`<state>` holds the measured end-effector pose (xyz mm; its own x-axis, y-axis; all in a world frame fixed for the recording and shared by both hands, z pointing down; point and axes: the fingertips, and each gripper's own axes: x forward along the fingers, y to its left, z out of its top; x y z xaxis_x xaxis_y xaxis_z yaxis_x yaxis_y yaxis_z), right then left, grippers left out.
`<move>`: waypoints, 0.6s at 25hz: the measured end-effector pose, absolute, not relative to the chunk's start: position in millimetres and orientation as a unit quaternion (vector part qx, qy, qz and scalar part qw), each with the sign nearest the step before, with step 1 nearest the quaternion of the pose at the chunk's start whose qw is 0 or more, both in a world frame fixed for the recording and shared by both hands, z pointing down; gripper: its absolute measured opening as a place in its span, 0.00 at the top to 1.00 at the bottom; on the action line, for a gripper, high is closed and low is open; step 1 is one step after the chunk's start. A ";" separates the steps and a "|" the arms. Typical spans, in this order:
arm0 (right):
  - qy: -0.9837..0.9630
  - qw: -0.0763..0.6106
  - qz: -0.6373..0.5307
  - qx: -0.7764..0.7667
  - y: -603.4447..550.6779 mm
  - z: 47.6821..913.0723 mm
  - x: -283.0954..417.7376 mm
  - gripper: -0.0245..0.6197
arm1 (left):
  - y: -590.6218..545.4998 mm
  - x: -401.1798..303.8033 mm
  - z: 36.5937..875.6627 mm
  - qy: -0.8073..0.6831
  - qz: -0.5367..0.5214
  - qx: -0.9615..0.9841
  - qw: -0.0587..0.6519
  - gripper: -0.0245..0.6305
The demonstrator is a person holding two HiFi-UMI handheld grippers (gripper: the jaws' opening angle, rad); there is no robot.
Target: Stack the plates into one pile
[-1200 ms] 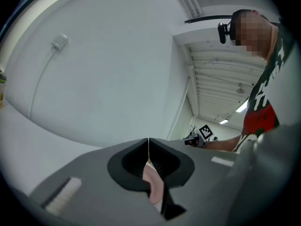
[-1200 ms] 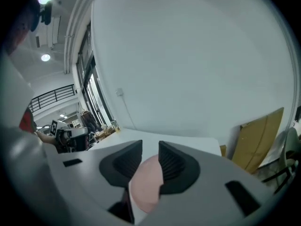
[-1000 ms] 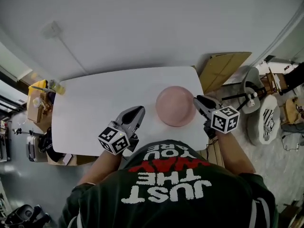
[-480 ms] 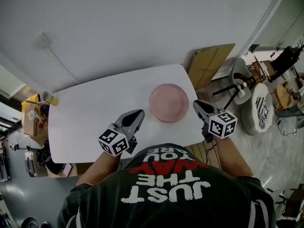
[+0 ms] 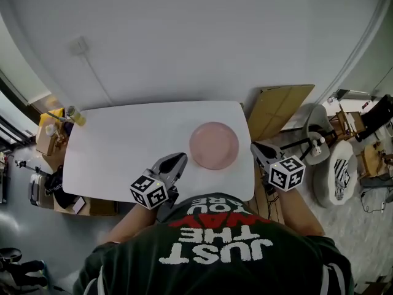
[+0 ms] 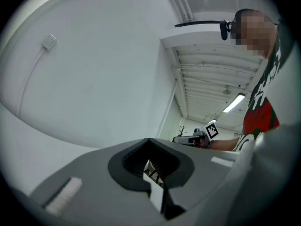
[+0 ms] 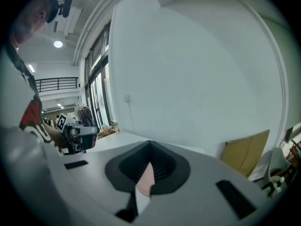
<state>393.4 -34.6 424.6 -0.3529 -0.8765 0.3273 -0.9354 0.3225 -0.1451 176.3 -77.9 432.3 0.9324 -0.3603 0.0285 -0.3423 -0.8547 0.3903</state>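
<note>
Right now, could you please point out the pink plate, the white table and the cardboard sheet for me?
pink plate [image 5: 214, 145]: head view, centre of its face.
white table [image 5: 123, 146]: head view, bare top left of the plate.
cardboard sheet [image 5: 279, 106]: head view, middle of its flat side.

Colour notes:

- The plate [image 5: 214, 145] is plain pale pink with no pattern.
- The table [image 5: 123, 146] has a plain white top.
- The left gripper [image 5: 178, 160] and right gripper [image 5: 255, 146] have light grey shells with dark grey pads inside the jaws.
- Each gripper carries 1 cube [image 5: 148, 191] faced with black-and-white square markers.
- The shirt [image 5: 215, 251] is dark green, with white block lettering and 1 word in red.
- The cardboard sheet [image 5: 279, 106] is tan brown and unprinted.
- The wall [image 5: 196, 35] is flat off-white.
- The bottle [image 5: 75, 115] is yellowish.
- The floor [image 5: 37, 226] is mid grey.
- In the right gripper view, a pink sliver shows through the slit between the pads.
</note>
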 end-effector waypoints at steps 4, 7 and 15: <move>-0.814 0.090 0.156 0.552 -32.8 423.7 388.3 0.95 | -74.9 171.5 429.1 -0.187 -0.021 0.963 0.191 0.95; -0.817 0.096 0.157 0.547 -33.0 426.7 383.1 0.95 | -76.4 166.7 428.0 -0.191 -0.023 0.963 0.190 0.95; -0.821 0.106 0.147 0.541 -38.1 423.8 375.0 0.95 | -81.3 158.1 429.8 -0.194 -0.024 0.961 0.195 0.95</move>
